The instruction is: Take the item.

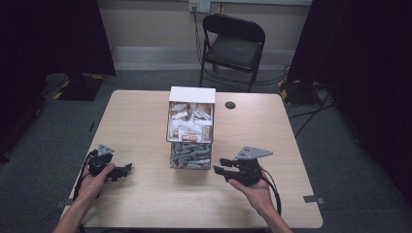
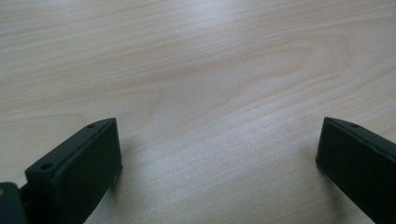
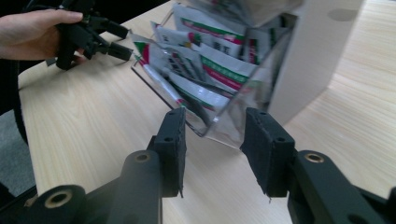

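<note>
A clear box point(image 1: 191, 141) with a white back, packed with sachets point(image 1: 189, 121), stands mid-surface point(image 1: 145, 194). The right gripper point(image 1: 219, 166) hovers just beside its near right corner, jaws released with nothing between them; the corner shows past the gap in the right gripper view. The left gripper point(image 1: 127, 168) rests well apart at the surface's left, jaws spread wide over bare wood. A chair point(image 1: 233, 46) stands beyond.

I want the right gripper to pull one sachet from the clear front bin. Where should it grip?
Grip a sachet by its upper edge, coming from above: the clear bin is open-topped, and its walls block the sides. The right gripper stands open, near the bin's corner.
</note>
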Available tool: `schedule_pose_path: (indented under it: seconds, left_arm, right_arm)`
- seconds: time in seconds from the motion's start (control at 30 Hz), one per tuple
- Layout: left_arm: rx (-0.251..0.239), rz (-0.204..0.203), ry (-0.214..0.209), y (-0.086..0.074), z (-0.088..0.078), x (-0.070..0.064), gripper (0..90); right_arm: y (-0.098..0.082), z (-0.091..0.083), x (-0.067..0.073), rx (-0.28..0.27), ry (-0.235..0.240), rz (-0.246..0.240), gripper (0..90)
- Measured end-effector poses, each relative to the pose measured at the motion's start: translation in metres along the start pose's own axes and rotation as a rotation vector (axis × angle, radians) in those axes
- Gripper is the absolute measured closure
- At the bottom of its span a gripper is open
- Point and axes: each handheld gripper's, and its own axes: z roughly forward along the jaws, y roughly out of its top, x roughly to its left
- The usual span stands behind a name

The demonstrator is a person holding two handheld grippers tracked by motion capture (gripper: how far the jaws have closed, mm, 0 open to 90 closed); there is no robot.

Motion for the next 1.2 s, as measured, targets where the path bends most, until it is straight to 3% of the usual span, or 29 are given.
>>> schedule_pose_path:
  seconds: [0.6,1.2]
  left_arm:
    - [0.003,0.004,0.000,0.000,0.000,0.000,0.0]
    - [0.003,0.003,0.000,0.000,0.000,0.000,0.0]
  right_arm:
    - [0.021,0.039,0.025,0.001,0.106,-0.069,66.0]
    - [0.018,0.062,0.019,0.018,0.094,-0.060,68.7]
